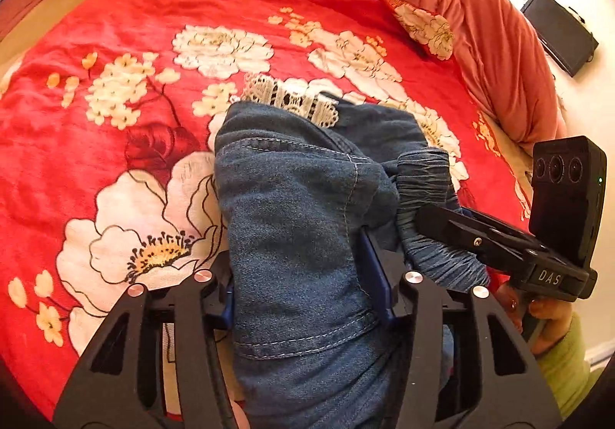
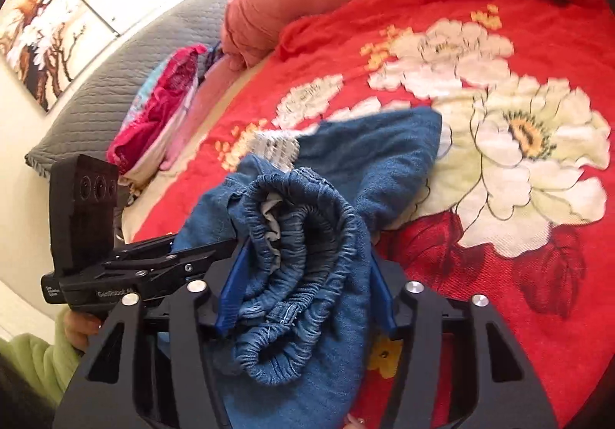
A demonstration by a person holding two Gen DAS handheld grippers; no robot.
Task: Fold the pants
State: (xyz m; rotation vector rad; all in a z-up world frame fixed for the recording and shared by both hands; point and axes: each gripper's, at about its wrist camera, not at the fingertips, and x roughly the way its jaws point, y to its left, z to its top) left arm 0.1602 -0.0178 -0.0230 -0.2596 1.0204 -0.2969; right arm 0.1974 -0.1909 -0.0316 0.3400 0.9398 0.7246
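Two grippers work one bunched pair of pants over a bed. Largest thing in sight: red blanket (image 1: 269,25) with big white flowers, spread across the whole bed. A pink quilt (image 1: 480,18) is heaped along its far edge. In the right wrist view a grey padded headboard (image 2: 127,60) stands far left, with a painting (image 2: 46,29) on the wall above it and a small pile of pink clothes (image 2: 161,110) beside the headboard. A black box (image 1: 559,31) sits on the pale floor, far right in the left wrist view.

Pants (image 1: 307,217): blue denim, crumpled in a loose heap near the middle of the blanket, close to both cameras. White lace trim (image 1: 292,98) shows at the far end of the heap. Gathered elastic waistband (image 2: 303,237) is coiled on the near side.

Left gripper (image 1: 307,275): jaws half closed, a thick stitched fold of denim filling the space between them; blue pads lie against the cloth, so it holds the pants. Right gripper (image 2: 303,275): jaws also part closed, pinching the rolled waistband between blue pads.

Each gripper shows in the other's view, reaching into the heap from the side. A hand (image 1: 546,317) in a light green sleeve (image 1: 565,360) holds the right gripper's handle.
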